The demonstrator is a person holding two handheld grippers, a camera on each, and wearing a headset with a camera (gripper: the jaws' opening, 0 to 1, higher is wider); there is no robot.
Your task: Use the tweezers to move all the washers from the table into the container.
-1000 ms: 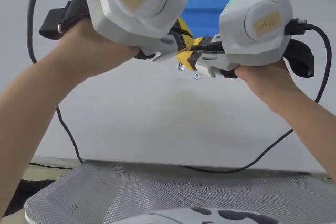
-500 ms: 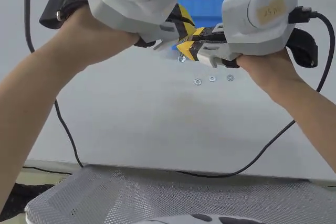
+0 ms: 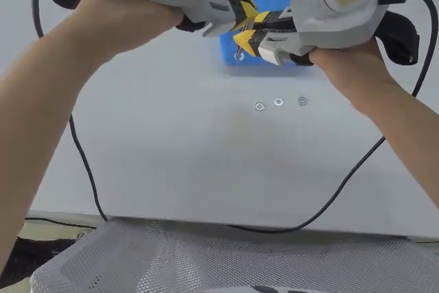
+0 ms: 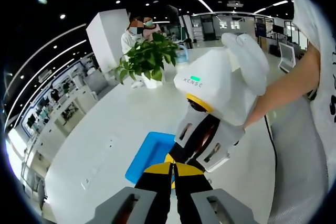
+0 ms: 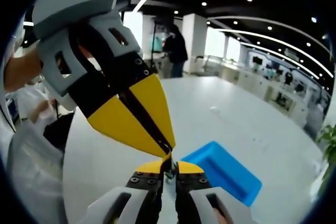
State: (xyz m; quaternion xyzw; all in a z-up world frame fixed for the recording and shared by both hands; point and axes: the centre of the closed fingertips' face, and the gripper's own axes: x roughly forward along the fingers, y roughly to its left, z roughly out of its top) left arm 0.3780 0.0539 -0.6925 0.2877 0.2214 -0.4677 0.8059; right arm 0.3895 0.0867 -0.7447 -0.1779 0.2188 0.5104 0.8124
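Observation:
My left gripper and right gripper meet tip to tip above the near edge of the blue container. Both are shut, and a thin metal pair of tweezers hangs down from where the tips meet, with a small washer at its lower end. In the right gripper view, the right gripper pinches a thin piece right under the left gripper's yellow tips. The left gripper stands over the blue container. Three washers lie in a row on the white table nearer to me than the container.
The white table stretches wide around the work. Black cables trail from both grippers across it, one curving past the right forearm. A grey mesh surface borders the near table edge.
Both grippers, still tip to tip, have moved away from me to the blue container's near edge, carrying the washer. The three washers on the table have come into sight behind them.

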